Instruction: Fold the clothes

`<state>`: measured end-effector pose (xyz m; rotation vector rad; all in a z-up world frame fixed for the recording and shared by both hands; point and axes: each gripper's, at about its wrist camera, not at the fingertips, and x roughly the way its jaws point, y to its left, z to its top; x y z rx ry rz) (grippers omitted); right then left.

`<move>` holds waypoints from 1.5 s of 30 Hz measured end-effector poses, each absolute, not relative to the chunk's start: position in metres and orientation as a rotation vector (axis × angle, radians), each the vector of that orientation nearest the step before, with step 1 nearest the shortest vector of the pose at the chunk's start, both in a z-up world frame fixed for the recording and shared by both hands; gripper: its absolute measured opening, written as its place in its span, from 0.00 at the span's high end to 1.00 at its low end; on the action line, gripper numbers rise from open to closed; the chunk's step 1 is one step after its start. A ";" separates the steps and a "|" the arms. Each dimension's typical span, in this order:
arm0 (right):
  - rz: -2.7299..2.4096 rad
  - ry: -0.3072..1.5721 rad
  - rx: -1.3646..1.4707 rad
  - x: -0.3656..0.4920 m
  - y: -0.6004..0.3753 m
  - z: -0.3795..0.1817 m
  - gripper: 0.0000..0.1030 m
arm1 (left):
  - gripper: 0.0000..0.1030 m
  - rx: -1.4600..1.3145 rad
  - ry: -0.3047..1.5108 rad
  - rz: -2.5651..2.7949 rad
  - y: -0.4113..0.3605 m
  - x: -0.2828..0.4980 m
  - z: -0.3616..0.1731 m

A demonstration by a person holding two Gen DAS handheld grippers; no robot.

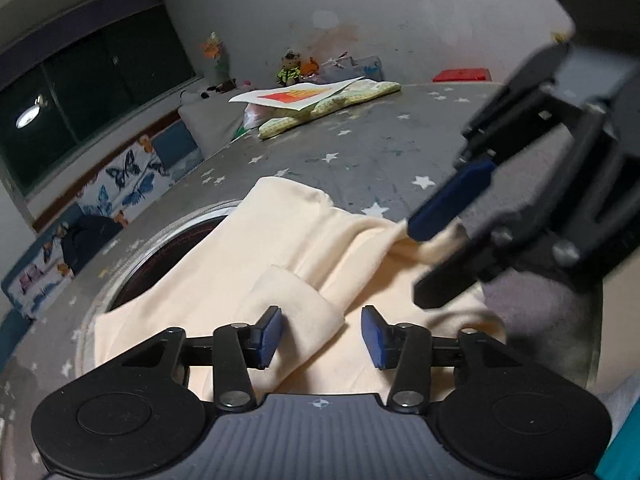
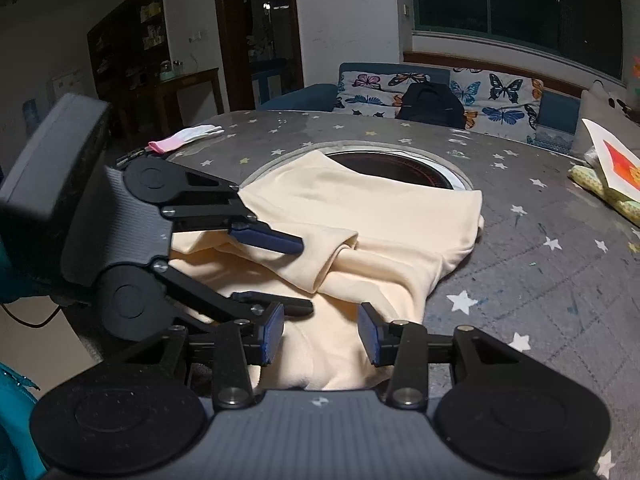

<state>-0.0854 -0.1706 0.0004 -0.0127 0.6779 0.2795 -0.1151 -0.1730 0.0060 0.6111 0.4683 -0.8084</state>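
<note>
A cream garment (image 1: pixel 224 280) (image 2: pixel 392 232) lies crumpled on the grey star-print table (image 1: pixel 360 144) (image 2: pixel 540 264), partly over a round dark recess. My left gripper (image 1: pixel 322 336) hovers at its near edge, jaws apart, with a folded sleeve lying loose below the gap. In the right wrist view the left gripper (image 2: pixel 304 274) comes in from the left, over the sleeve fold. My right gripper (image 2: pixel 322 338) stands open above bunched cloth near the table's front edge. Seen from the left wrist, the right gripper (image 1: pixel 418 266) straddles a raised ridge of cloth.
The round recess (image 2: pixel 400 168) with a metal rim sits mid-table. A yellow-green cloth under a sheet of paper (image 1: pixel 316 98) lies at the far side, and a white-and-pink glove (image 2: pixel 184 138) lies at the far left. A butterfly-print sofa (image 2: pixel 496 92) stands behind the table.
</note>
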 end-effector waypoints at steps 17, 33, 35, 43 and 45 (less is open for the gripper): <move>0.300 0.655 -0.041 -0.085 -0.159 0.007 0.60 | 0.93 0.123 0.448 -0.587 -0.065 -0.104 0.063; 0.483 0.643 -0.241 -0.031 -0.087 0.003 0.60 | 0.93 -0.105 0.460 -0.060 0.095 -0.135 0.062; 0.507 0.644 -0.275 -0.023 -0.074 0.000 0.60 | 0.93 -0.105 0.481 -0.019 0.102 -0.136 0.056; 0.523 0.645 -0.369 0.009 -0.035 -0.015 0.62 | 0.90 -0.116 0.552 0.006 0.108 -0.141 0.040; 0.515 0.665 -0.381 0.015 -0.030 -0.022 0.63 | 0.88 -0.115 0.557 0.001 0.106 -0.143 0.040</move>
